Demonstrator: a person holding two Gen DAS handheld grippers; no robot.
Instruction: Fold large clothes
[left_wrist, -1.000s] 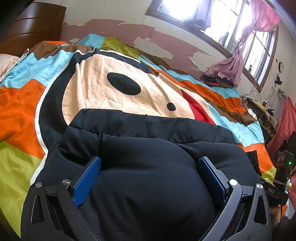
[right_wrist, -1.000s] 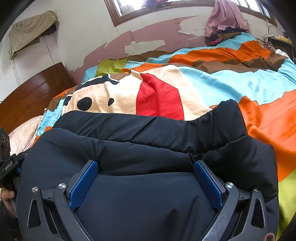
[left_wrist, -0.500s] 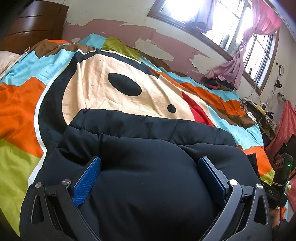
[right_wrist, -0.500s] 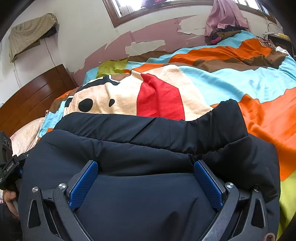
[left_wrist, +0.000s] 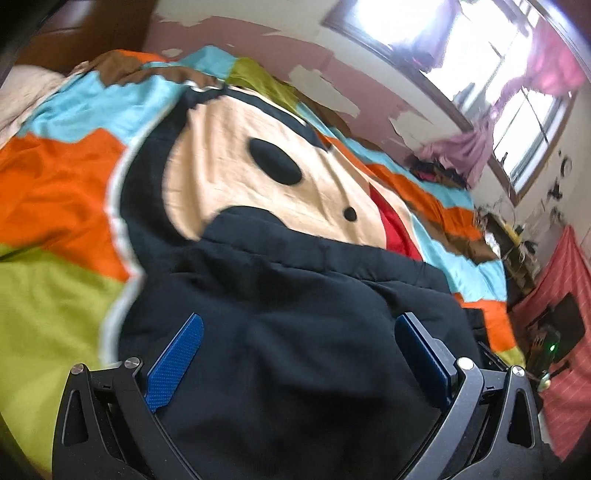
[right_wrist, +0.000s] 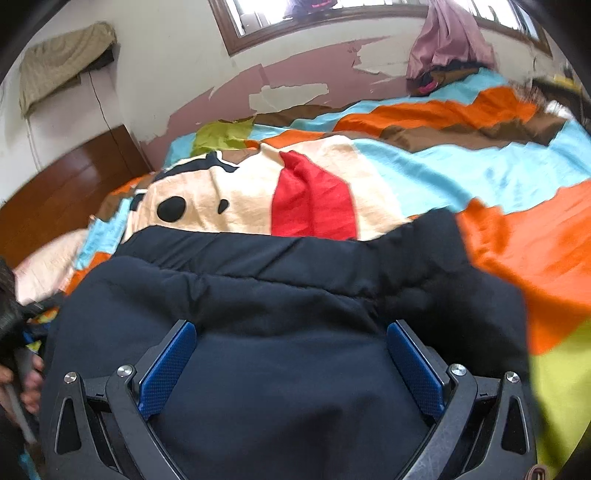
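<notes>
A large black padded jacket (left_wrist: 295, 314) lies folded on a bed with a bright cartoon bedspread (left_wrist: 66, 192). It also fills the lower half of the right wrist view (right_wrist: 295, 295). My left gripper (left_wrist: 299, 358) is open, its blue pads (left_wrist: 177, 362) wide apart over the jacket's near left part. My right gripper (right_wrist: 291, 365) is open too, its blue pads (right_wrist: 413, 365) spread over the jacket's near right part. Neither gripper pinches any fabric. A folded sleeve or flap (right_wrist: 424, 243) sticks up at the jacket's far right.
The bedspread (right_wrist: 461, 166) reaches to a peeling pink wall. A wooden headboard (right_wrist: 62, 184) and a pillow (right_wrist: 48, 266) are at the left. Purple clothes (right_wrist: 450, 40) pile under the window. The other hand (right_wrist: 22, 376) shows at the left edge.
Both grippers have stayed open over the jacket. Both views have shifted and blurred: the left one has tilted and swung left, the right one has risen and pulled back a little.
</notes>
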